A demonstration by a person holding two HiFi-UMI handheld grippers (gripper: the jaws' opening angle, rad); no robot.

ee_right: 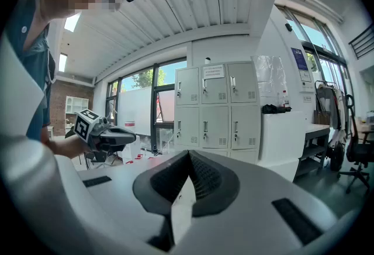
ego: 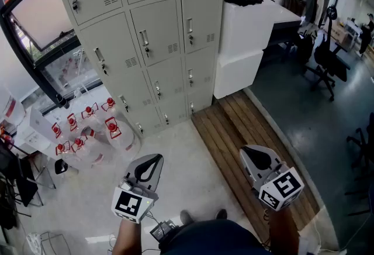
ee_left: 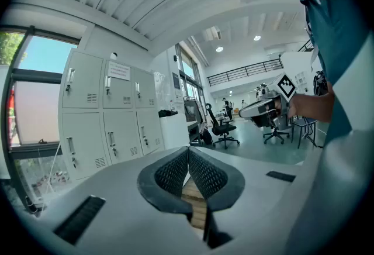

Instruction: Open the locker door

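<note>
A bank of pale grey lockers (ego: pixel 146 31) stands ahead, every door shut, each with a small handle and a vent. The same lockers (ee_left: pixel 108 116) show far off in the left gripper view, and the lockers (ee_right: pixel 215 113) likewise in the right gripper view. My left gripper (ego: pixel 153 159) hangs low at the bottom left, well short of the lockers, its jaws shut with nothing between them. My right gripper (ego: pixel 252 151) hangs at the bottom right over the wooden strip, also shut and empty. Each gripper shows in the other's view: the right gripper (ee_left: pixel 266 109), the left gripper (ee_right: pixel 108 137).
Several clear water jugs with red caps (ego: pixel 87 128) sit on the floor left of the lockers. A white counter (ego: pixel 245 31) juts out to the lockers' right. A wooden floor strip (ego: pixel 245 142) runs by it. Office chairs (ego: pixel 327 64) stand far right.
</note>
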